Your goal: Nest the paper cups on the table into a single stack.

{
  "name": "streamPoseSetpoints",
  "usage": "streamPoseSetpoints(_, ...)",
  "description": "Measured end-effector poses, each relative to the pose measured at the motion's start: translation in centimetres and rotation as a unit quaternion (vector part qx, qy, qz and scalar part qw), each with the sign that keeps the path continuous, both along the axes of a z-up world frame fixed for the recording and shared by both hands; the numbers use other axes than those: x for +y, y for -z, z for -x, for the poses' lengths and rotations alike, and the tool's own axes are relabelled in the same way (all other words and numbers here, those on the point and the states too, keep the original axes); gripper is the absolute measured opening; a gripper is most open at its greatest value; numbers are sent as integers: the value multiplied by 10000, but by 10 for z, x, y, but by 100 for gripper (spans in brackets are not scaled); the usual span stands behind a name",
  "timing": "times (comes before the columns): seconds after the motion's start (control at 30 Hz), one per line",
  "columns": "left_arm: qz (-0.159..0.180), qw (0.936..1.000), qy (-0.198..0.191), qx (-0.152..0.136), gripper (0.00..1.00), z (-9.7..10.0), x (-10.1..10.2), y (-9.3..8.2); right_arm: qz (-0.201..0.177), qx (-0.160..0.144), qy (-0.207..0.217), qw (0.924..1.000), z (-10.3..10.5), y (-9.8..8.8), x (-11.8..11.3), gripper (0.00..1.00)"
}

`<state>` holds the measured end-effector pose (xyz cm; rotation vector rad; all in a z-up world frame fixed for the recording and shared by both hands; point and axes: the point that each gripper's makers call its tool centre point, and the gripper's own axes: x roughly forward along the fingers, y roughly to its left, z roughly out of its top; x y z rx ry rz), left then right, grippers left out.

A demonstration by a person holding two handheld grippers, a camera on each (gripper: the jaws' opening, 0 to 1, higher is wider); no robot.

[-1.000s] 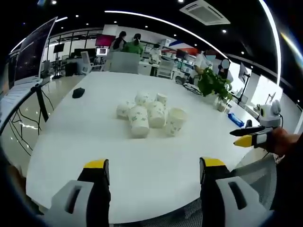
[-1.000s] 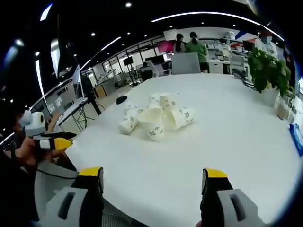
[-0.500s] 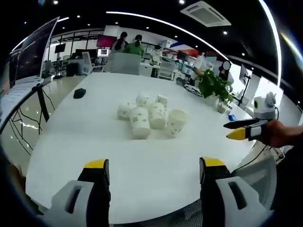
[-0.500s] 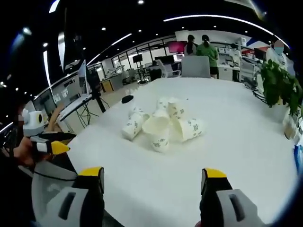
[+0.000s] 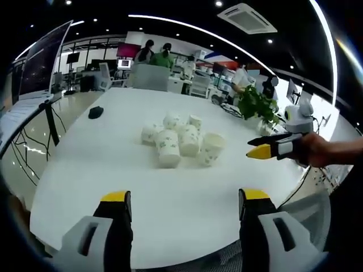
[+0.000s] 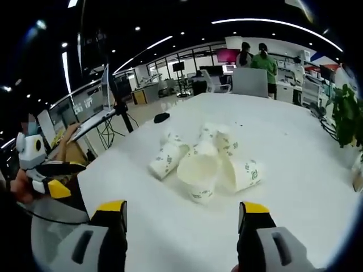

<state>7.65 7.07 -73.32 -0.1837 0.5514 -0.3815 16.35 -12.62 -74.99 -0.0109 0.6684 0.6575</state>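
Several white paper cups [image 5: 179, 140] with green print lie tumbled in a loose heap at the middle of a white table [image 5: 96, 170]. My left gripper [image 5: 185, 197] hovers open and empty over the table's near edge, well short of the heap. From the right, my right gripper [image 5: 262, 148] comes in, held by a hand, level with the heap. In the right gripper view the cups [image 6: 205, 162] lie close ahead, one with its mouth toward me. My right gripper [image 6: 182, 207] is open and empty there, with the left gripper [image 6: 52, 182] at the far left.
A black mouse [image 5: 95, 112] lies on the table beyond the heap. A potted plant [image 5: 256, 102] stands at the far right edge. A large monitor [image 5: 39, 62] and a tripod [image 5: 50, 122] stand off the left side. Two people [image 5: 154, 53] stand behind a grey chair [image 5: 150, 75].
My right gripper has moved in toward the heap, so the cups appear larger and nearer in its view. The left gripper and the cups have stayed put.
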Motion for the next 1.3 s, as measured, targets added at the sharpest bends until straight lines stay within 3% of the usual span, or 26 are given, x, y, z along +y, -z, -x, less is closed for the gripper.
streamPoseSetpoints(0.43, 16, 10000, -23, 33, 76, 0, 1, 0, 142, 90, -153, 9997, -36, 14, 21, 75)
streamPoseSetpoints(0.93, 40, 10000, 0, 52, 75, 1, -1, 2, 346, 262, -261, 9987, -63, 35, 38, 74)
streamPoseSetpoints(1.13, 103, 9999, -20, 39, 75, 1, 0, 1, 524, 207, -242, 9981, -74, 40, 40, 64)
streamPoseSetpoints(1.3, 97, 9999, 4, 35, 74, 0, 0, 2, 686, 98, -284, 9972, -80, 41, 40, 50)
